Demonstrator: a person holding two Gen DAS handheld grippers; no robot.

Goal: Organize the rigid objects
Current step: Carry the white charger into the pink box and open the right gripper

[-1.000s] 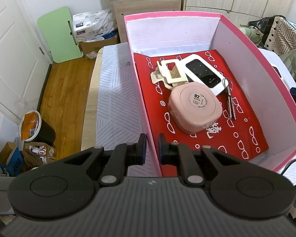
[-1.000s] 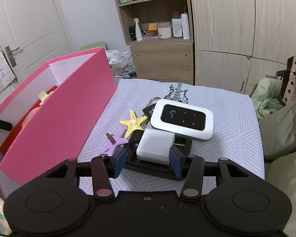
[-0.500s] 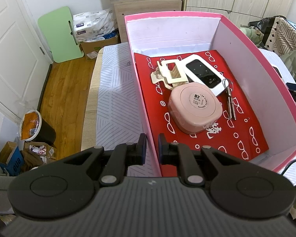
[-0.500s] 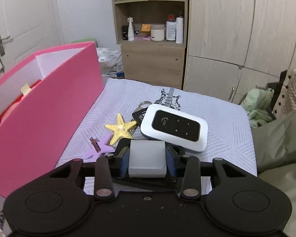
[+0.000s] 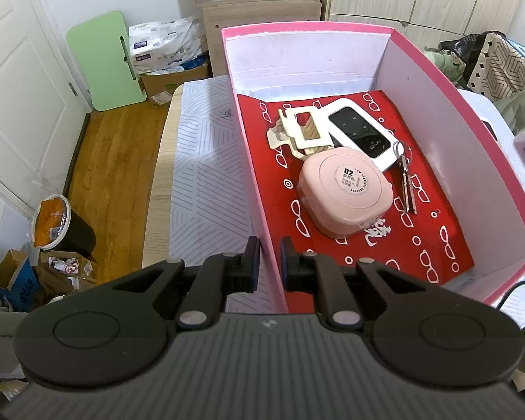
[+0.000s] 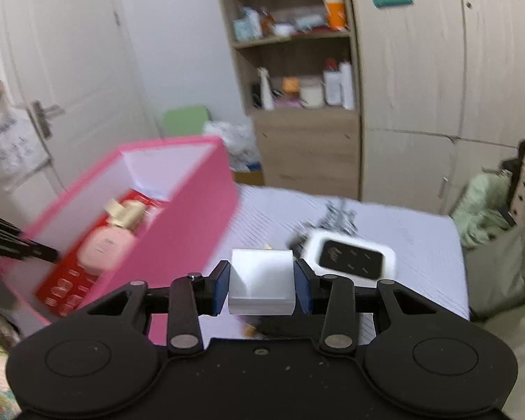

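Observation:
My right gripper (image 6: 262,287) is shut on a white block (image 6: 259,273), held up above the bed. Left of it stands the open pink box (image 6: 178,241). A white pocket router (image 6: 350,255) lies on the bed behind the block. In the left wrist view the pink box (image 5: 455,94) holds a pink rounded case (image 5: 346,192), another white router (image 5: 360,136), a cream hair clip (image 5: 304,133) and a small metal tool on a ring (image 5: 407,182). My left gripper (image 5: 269,262) is shut on the box's near left wall.
The striped bed cover (image 6: 402,231) carries more small items, blurred, near the router. A shelf unit (image 6: 297,105) and wardrobe doors (image 6: 437,87) stand behind the bed. On the wooden floor are a bin (image 5: 59,224) and a green board (image 5: 108,59).
My right gripper closed on the white block and lifted it off the bed, and its view now looks over the pink box's wall. The left gripper and box stayed still.

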